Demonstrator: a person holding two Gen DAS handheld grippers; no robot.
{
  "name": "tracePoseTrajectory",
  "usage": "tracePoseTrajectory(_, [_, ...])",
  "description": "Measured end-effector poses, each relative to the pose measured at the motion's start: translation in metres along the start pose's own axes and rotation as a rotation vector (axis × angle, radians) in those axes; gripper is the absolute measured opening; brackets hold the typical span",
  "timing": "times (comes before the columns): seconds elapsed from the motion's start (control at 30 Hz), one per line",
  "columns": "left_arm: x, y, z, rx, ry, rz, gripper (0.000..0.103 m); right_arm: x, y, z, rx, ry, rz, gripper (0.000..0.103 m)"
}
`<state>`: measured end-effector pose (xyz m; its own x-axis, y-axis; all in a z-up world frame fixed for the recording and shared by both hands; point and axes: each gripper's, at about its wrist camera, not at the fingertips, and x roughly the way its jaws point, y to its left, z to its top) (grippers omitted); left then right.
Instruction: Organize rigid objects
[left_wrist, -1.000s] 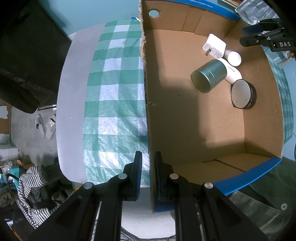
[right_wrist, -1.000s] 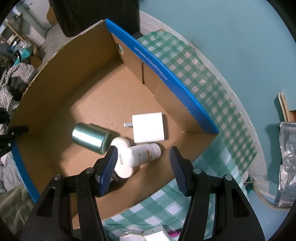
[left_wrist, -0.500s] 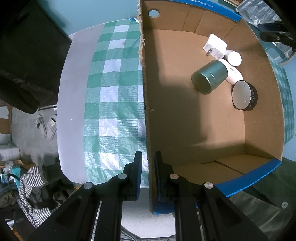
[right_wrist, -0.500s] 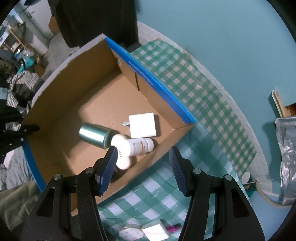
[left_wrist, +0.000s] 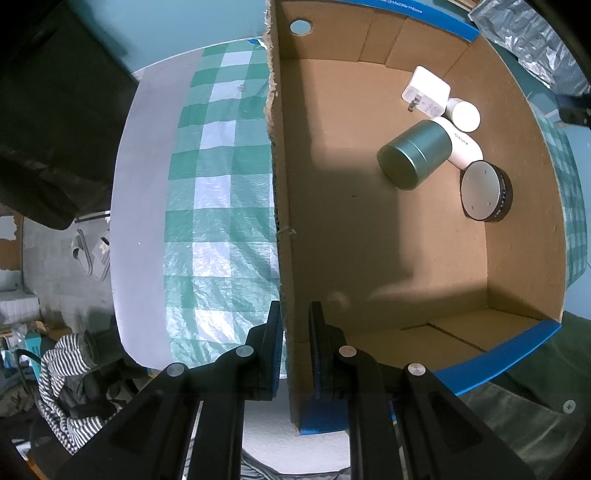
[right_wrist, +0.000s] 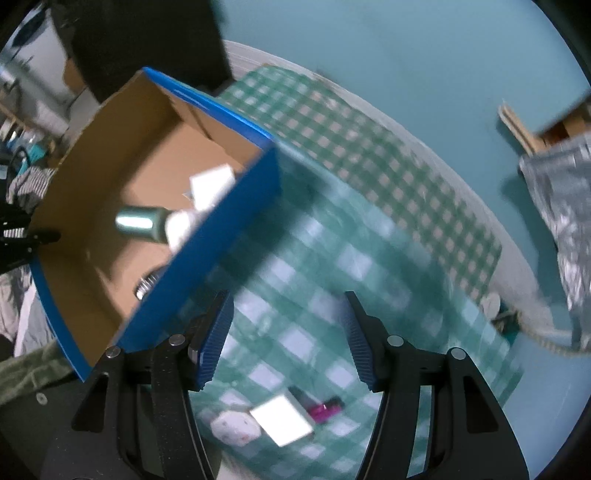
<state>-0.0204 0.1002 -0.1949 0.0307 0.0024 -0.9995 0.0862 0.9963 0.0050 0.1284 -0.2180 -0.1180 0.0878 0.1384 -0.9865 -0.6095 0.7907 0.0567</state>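
Since the earlier frame, the right gripper (right_wrist: 288, 332) has left the box (left_wrist: 388, 258) and now sits over the checked cloth (right_wrist: 332, 240) beside the box's blue outer wall; its view is motion-blurred. Its jaws stand apart with nothing between them. The left gripper (left_wrist: 295, 347) has not shifted: its jaws are clamped on the near cardboard wall of the box, one pad outside and one inside, steadying it.

Contents of the box, all grouped in the far right corner in the left wrist view:
- green tin (left_wrist: 415, 155), lying on its side
- white charger (left_wrist: 426, 90), flat on the floor of the box
- white bottle (left_wrist: 463, 142), lying against the tin
- small white jar (left_wrist: 463, 114), touching the charger
- round black disc (left_wrist: 485, 192), just beside the bottle, against the side wall

Items not yet packed, on the cloth below the right gripper in its view:
- white square block (right_wrist: 282, 422)
- white rounded plug (right_wrist: 234, 432), touching the block
- small pink item (right_wrist: 325, 408), partly blurred; its type cannot be told

Progress, as a judgement: five items are in the box and at least three remain outside, so the task looks more than half done. The open right gripper is probably heading for the remaining group; the block lies nearest its line. Whether more items lie outside both views cannot be told.
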Motion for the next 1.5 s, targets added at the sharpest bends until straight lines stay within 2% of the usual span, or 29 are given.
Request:
tracePoseTrajectory(0.33, [0.000,-0.004,0.002,0.011,0.002,0.002,0.013,0.025,-0.059,-0.066,0.172,0.102,-0.017,0.060])
tracePoseTrajectory(0.53, [-0.001,-0.006,0.004,0.012,0.005,0.006,0.013,0.043,-0.070,-0.098,0.274,0.148,0.005,0.060])
tracePoseTrajectory(0.67, [-0.001,-0.008,0.005,0.012,0.009,0.009,0.013,0.047,-0.071,-0.114,0.318,0.147,0.043,0.060])
tracePoseTrajectory(0.83, [-0.001,-0.009,0.006,0.014,0.012,0.015,0.013,0.042,-0.051,-0.124,0.238,0.120,0.115,0.063])
tracePoseTrajectory(1.03, [-0.001,-0.009,0.006,0.012,0.011,0.014,0.013,0.046,-0.020,-0.133,0.056,0.145,0.128,0.065])
tracePoseTrajectory(1.27, [0.000,-0.009,0.004,0.008,0.010,0.015,0.013,0.066,0.011,-0.138,-0.156,0.213,0.055,0.065])
tracePoseTrajectory(1.5, [-0.001,-0.007,0.002,0.008,0.003,0.011,0.013,0.088,0.018,-0.139,-0.183,0.266,0.021,0.062])
